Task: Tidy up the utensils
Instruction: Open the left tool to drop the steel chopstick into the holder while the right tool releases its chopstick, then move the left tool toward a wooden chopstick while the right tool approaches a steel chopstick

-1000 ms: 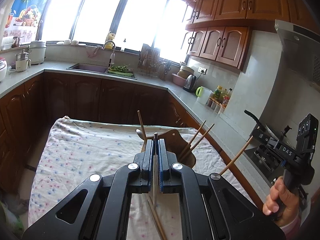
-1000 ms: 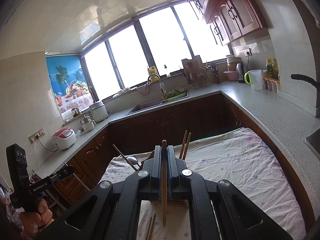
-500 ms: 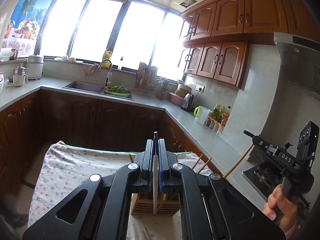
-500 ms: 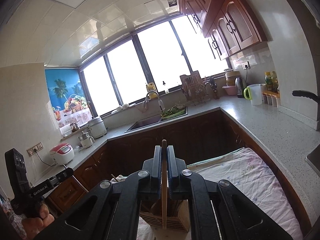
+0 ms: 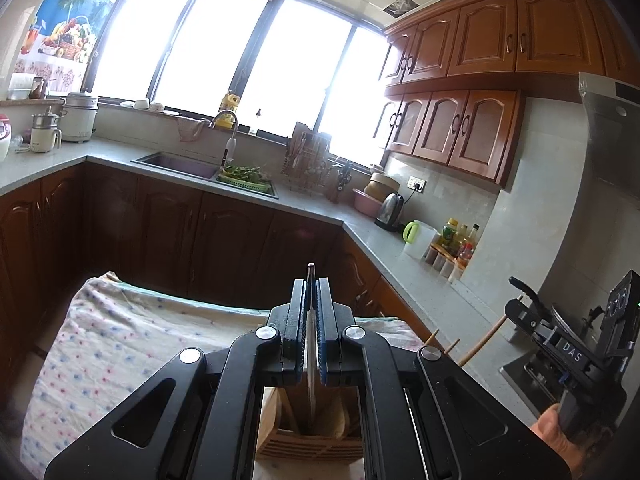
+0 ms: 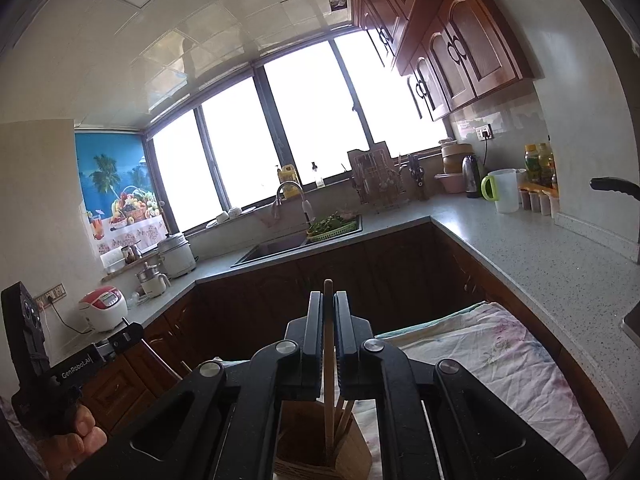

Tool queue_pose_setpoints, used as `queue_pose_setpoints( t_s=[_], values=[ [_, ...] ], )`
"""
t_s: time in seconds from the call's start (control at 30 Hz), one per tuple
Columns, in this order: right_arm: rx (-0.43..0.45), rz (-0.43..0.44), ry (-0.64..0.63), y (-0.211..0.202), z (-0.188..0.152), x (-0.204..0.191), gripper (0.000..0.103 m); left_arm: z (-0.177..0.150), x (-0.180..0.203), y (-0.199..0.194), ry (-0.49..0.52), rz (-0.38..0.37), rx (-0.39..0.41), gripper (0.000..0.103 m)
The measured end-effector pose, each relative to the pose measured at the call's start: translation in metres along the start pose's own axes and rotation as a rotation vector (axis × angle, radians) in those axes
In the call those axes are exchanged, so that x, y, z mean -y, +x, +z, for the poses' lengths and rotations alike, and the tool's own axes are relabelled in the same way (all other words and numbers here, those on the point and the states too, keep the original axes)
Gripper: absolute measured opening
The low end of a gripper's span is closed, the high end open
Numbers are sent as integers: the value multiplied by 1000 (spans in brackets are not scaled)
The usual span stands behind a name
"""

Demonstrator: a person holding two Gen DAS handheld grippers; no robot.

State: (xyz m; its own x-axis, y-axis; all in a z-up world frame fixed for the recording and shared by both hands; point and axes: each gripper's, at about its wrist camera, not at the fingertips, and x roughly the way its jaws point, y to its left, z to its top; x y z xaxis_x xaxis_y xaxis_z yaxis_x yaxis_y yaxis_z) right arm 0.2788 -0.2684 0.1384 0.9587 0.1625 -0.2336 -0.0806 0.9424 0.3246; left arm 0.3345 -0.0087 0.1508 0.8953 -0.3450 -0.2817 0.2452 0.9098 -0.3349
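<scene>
Left gripper (image 5: 311,312) clamps a thin silver metal utensil (image 5: 310,364); right gripper (image 6: 328,330) clamps a wooden chopstick (image 6: 328,364).
Both hang over the slatted wooden holder (image 5: 308,446) on the near flower-print cloth (image 5: 120,344).

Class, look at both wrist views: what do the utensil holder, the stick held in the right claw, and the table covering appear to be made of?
Utensil holder: pale unfinished-looking wood or bamboo, with visible grain and slatted grooves.
Stick in the right claw: light brown matt wood or bamboo, probably a chopstick.
Table covering: soft woven cloth, wrinkled and printed with small flowers.
</scene>
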Motion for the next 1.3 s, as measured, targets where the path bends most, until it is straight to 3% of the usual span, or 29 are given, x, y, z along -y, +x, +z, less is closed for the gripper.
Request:
queue_pose_setpoints(
  t_s=[0.4,0.8,0.97,1.0,1.03,1.07,1.1,1.13,1.17,1.23,1.3],
  values=[
    [-119,-13,49,34,-44,14,5,-51,-9,37,20,51,-96,4],
    [-141,-16,57,40,-43,18,6,-49,-9,40,45,52,-105,4],
    [-141,-8,74,38,-43,21,13,-48,-9,37,49,45,-125,6],
    [-136,-8,76,35,-43,21,16,-48,-9,34,49,47,-125,8],
    [-132,-8,78,32,-42,22,23,-49,-9,32,44,49,-126,18],
    [-126,2,84,29,-41,22,31,-49,-9,28,37,48,-124,33],
    [-120,10,90,25,-41,23,49,-49,-9,24,30,53,-119,42],
    [-113,11,93,21,-40,23,64,-50,-9,19,25,69,-113,62],
    [-103,9,94,15,-40,24,69,-50,-10,14,19,92,-106,77],
    [-89,17,101,5,-39,26,84,-52,-13,3,-7,97,-96,81],
    [-82,16,106,-7,-40,28,92,-56,-20,-6,-35,98,-108,81]
  ],
)
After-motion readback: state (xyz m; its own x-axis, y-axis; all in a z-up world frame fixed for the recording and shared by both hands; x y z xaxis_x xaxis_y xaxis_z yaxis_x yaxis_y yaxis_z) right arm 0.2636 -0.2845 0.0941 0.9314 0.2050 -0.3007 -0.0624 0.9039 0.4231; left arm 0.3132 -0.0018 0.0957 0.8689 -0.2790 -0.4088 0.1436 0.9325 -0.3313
